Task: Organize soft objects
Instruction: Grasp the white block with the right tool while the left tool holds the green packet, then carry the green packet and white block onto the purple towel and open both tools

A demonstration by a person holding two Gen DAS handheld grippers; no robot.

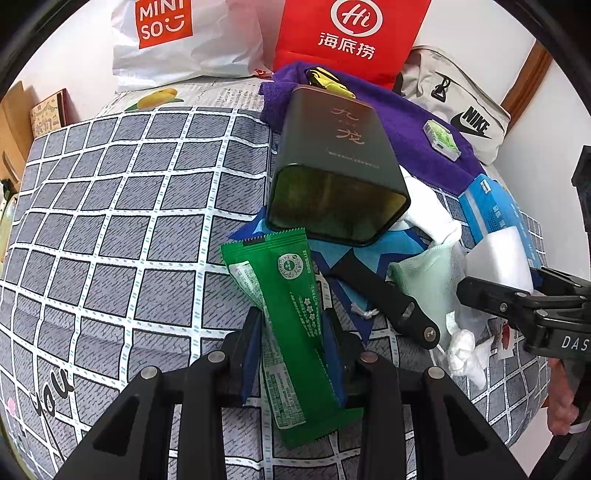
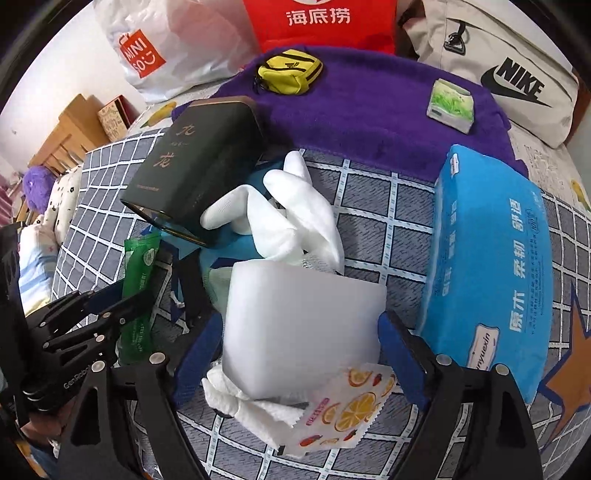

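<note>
My left gripper is shut on a green snack packet and holds it over the checked bedspread; the packet also shows in the right wrist view. My right gripper is shut on a white foam block, seen too in the left wrist view. A dark green tin lies on its side, open end toward me. White socks, a pale green cloth and crumpled tissue lie around the block.
A blue tissue pack lies at the right. A purple towel at the back carries a yellow pouch and a small tissue packet. Miniso bag, red bag, Nike bag line the wall. A fruit-print sachet lies below the block.
</note>
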